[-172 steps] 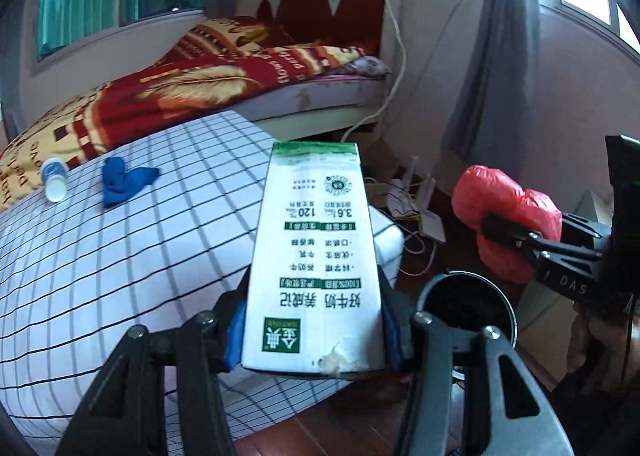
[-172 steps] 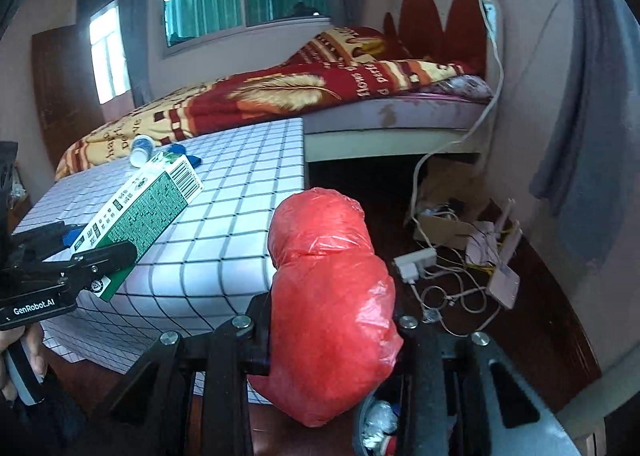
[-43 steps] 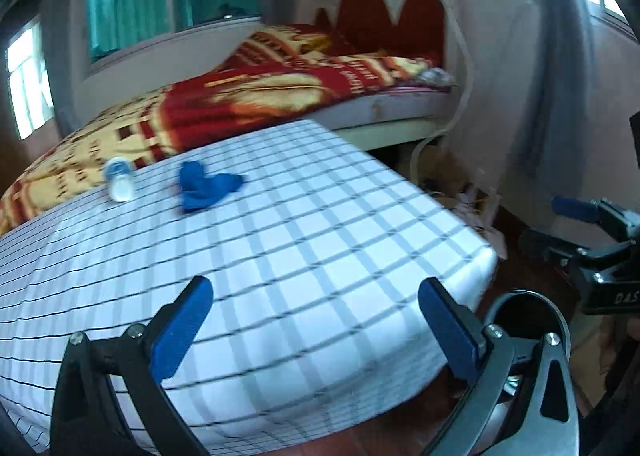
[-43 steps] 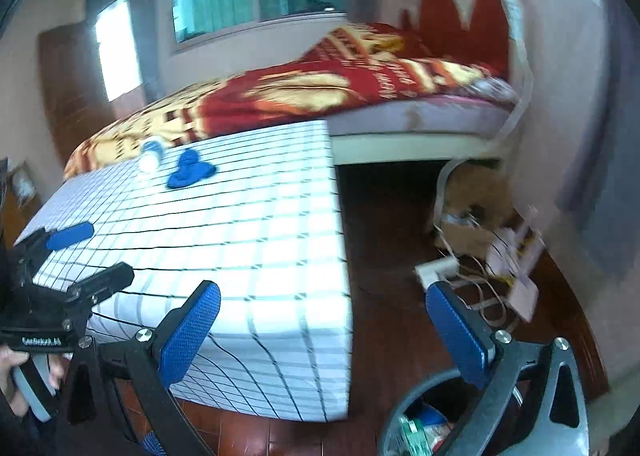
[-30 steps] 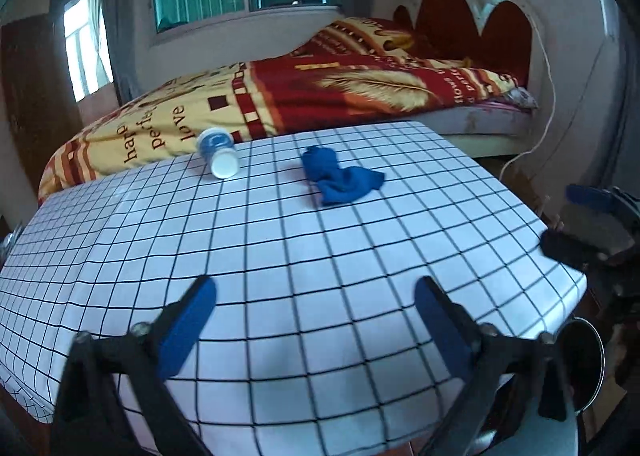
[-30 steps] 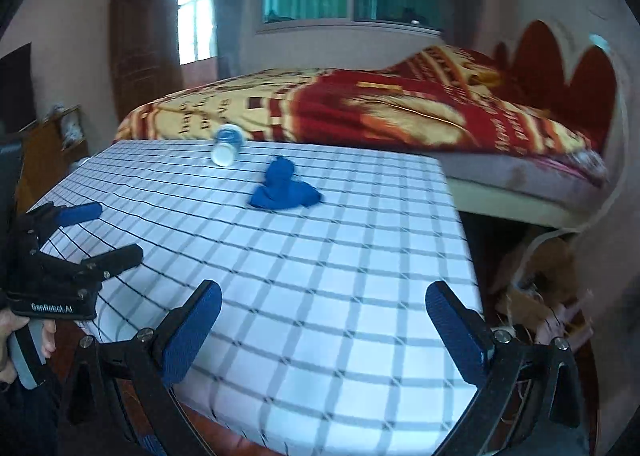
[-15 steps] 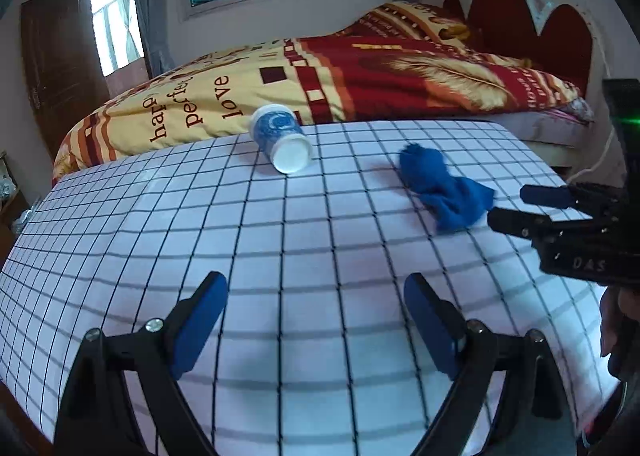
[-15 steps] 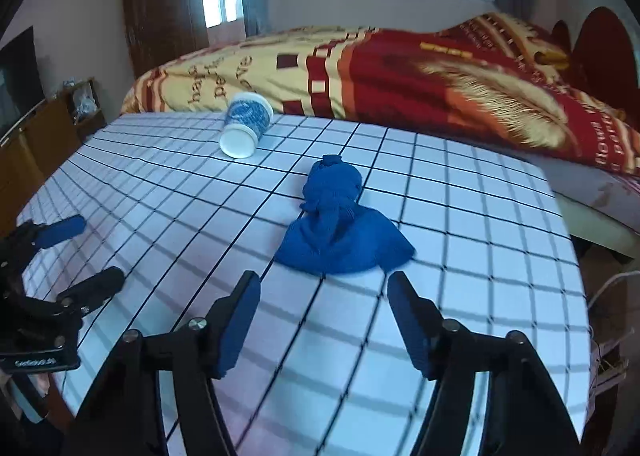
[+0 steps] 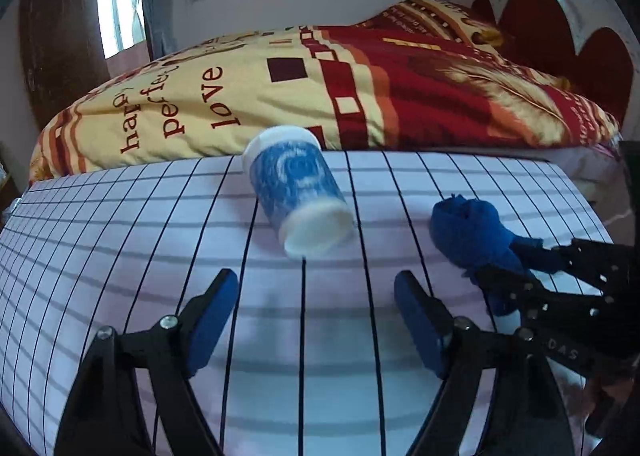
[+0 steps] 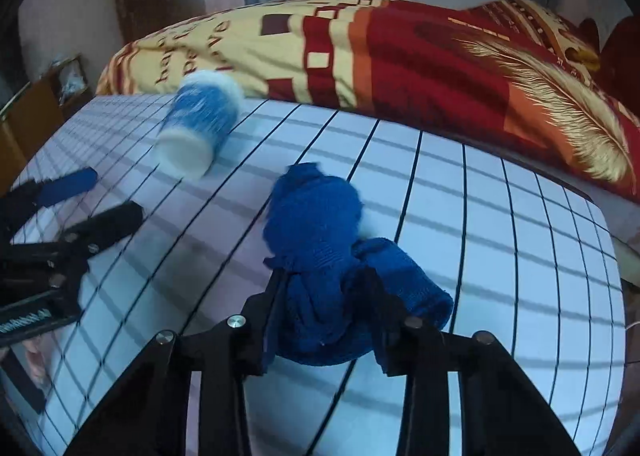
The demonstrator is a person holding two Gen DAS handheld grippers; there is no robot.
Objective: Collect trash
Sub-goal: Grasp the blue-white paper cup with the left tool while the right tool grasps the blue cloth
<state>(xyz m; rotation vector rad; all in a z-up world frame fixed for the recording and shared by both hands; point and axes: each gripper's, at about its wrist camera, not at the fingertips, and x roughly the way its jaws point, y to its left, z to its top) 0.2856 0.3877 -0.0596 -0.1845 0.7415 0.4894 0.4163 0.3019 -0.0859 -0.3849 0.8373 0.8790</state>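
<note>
A blue and white paper cup [image 9: 298, 195] [image 10: 200, 123] lies on its side on the white grid-patterned cloth [image 9: 120, 256], its mouth turned toward me. My left gripper [image 9: 316, 308] [image 10: 114, 195] hovers just short of the cup. Its jaws are closing and nothing is between them. To the cup's right lies a crumpled blue cloth [image 9: 468, 232] [image 10: 316, 240]. My right gripper [image 10: 324, 296] [image 9: 524, 262] is down on it, jaws closing, with the near end of the cloth bunched and pinched between the pads.
A bed with a yellow and red quilt [image 9: 360, 87] runs along the far edge of the gridded surface. A dark wooden door [image 9: 52, 39] and a low cabinet [image 10: 36, 107] stand at the left. The surface drops off at the right edge [image 10: 612, 256].
Both grippers moved forward and down over the gridded surface. The right one narrowed from wide open and closed around the blue cloth. The left one drew close to the cup and narrowed a little.
</note>
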